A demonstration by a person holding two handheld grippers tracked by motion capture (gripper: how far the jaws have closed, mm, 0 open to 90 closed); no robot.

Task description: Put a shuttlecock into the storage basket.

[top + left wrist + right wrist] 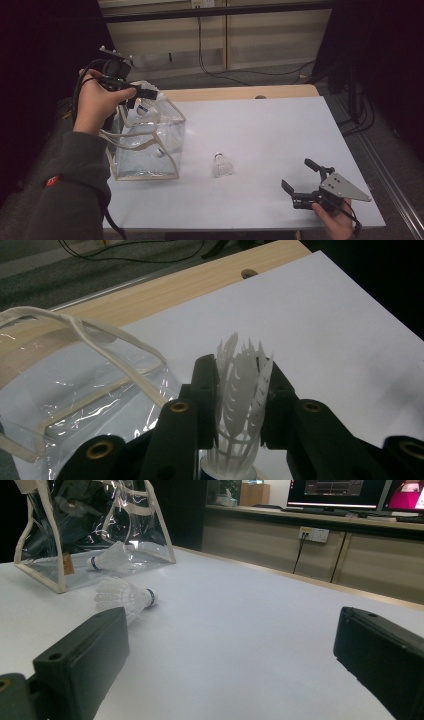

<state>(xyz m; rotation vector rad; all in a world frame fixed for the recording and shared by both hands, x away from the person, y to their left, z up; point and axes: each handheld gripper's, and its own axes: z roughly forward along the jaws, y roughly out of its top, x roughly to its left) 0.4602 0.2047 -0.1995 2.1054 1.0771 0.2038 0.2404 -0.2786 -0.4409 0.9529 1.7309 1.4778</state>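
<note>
Up over the clear bag (150, 150), the raised left claw (240, 405) clamps a shuttlecock (242, 390)

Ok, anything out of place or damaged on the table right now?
One shuttlecock lies on its side on the white table, outside the clear bag, between it and the open right gripper. The left gripper squeezes another shuttlecock by its feathers, which look pinched together. Nothing is spilled.
</note>
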